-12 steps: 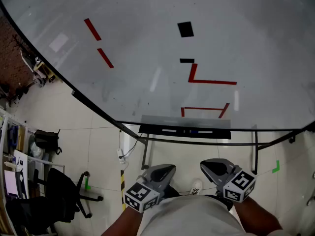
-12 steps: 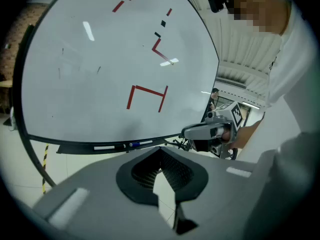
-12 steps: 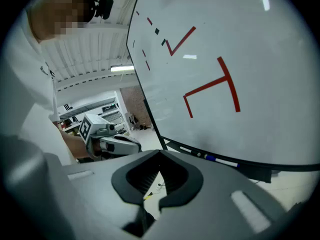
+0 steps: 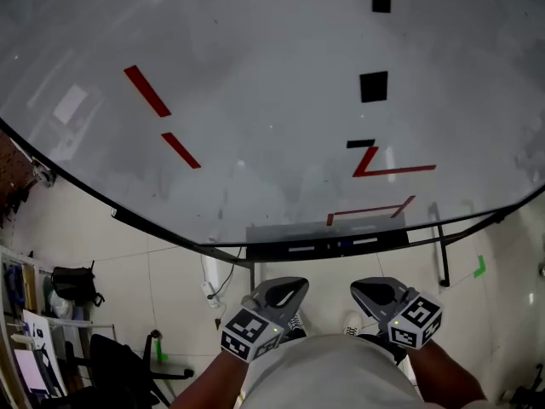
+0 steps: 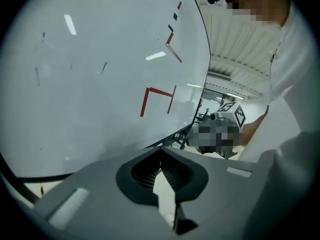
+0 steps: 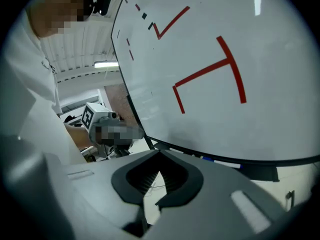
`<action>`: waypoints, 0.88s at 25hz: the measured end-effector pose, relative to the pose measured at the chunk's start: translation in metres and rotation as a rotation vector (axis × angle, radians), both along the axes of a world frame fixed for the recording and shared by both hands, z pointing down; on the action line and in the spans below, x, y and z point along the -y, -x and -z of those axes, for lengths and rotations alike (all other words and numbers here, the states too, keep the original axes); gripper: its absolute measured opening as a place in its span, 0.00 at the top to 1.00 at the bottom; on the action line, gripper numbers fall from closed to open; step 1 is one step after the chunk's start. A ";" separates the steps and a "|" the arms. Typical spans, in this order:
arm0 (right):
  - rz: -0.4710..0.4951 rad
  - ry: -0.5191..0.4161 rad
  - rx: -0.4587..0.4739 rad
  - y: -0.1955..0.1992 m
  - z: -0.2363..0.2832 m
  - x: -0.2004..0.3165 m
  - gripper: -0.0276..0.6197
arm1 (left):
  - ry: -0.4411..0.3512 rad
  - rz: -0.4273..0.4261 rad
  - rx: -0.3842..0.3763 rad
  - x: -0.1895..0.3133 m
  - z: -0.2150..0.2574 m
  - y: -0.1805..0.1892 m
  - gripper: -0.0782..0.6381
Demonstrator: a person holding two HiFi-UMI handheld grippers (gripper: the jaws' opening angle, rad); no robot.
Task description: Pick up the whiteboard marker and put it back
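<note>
Both sets of jaws are closed and hold nothing: the left gripper (image 5: 161, 153) and the right gripper (image 6: 160, 158) each show their dark pads meeting at the tips, with only floor visible behind. In the head view both hang low, close to the person's body and well short of the whiteboard (image 4: 255, 100). The marker (image 4: 299, 249) is not picked up. It seems to be one of the thin pale and blue sticks lying end to end on the tray (image 4: 396, 238) along the board's lower edge, though they are too small to tell apart. The step in hand looks like the reach. To do it well, one gripper, probably the right, should open before it nears the tray. It should come in from above with the jaws set across the marker's barrel, not along it, and close near the middle so the marker stays level. The tray lip and the neighbouring sticks leave little room, so a slow, straight approach would avoid knocking them off.
</note>
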State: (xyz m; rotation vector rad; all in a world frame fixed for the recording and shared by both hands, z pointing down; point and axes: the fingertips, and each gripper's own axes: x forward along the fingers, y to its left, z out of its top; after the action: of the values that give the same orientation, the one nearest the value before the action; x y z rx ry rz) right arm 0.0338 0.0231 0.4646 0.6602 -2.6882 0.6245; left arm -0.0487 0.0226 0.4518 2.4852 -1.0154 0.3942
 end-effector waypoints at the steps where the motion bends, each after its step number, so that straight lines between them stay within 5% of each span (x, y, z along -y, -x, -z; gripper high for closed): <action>1: -0.009 -0.003 -0.017 0.005 -0.003 0.002 0.95 | -0.014 -0.023 0.018 0.004 -0.001 0.004 0.87; 10: -0.112 -0.026 -0.089 0.028 -0.005 0.021 0.95 | -0.101 -0.244 0.233 0.011 -0.034 0.021 0.87; 22: 0.014 -0.007 -0.129 0.016 -0.014 0.025 0.95 | -0.123 -0.184 0.394 0.038 -0.055 0.011 0.86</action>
State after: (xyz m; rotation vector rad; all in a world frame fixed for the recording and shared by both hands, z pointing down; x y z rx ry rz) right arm 0.0180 -0.0022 0.4784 0.6601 -2.5748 0.5492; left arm -0.0594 -0.0157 0.5071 2.6833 -0.9781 0.9350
